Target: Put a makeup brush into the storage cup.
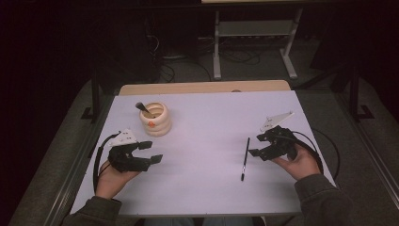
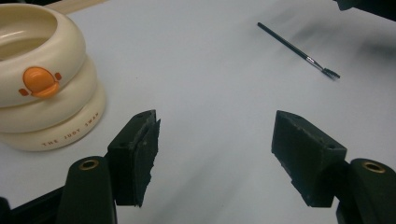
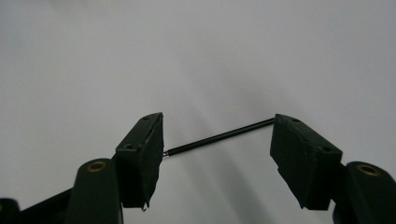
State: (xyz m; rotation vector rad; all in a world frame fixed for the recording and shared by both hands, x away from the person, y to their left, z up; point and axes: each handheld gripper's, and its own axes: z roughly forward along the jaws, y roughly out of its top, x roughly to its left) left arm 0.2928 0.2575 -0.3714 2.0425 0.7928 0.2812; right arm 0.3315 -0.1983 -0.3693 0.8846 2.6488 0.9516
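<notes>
A thin black brush (image 1: 245, 159) lies flat on the white table (image 1: 207, 122), right of centre. My right gripper (image 1: 256, 145) rests just right of it, open, with the brush handle (image 3: 219, 136) lying across the gap between its jaws. A cream ringed cup (image 1: 155, 118) with an orange mark stands at the back left and holds a dark-tipped tool (image 1: 141, 108). My left gripper (image 1: 151, 151) sits in front of the cup, open, with nothing between its jaws. In the left gripper view the cup (image 2: 42, 79) is at upper left and the brush (image 2: 299, 51) at upper right.
A wooden strip (image 1: 204, 87) runs along the table's far edge. Beyond it stand a white frame (image 1: 254, 33) and cables on a dark floor. Metal rails (image 1: 70, 179) flank the table's sides.
</notes>
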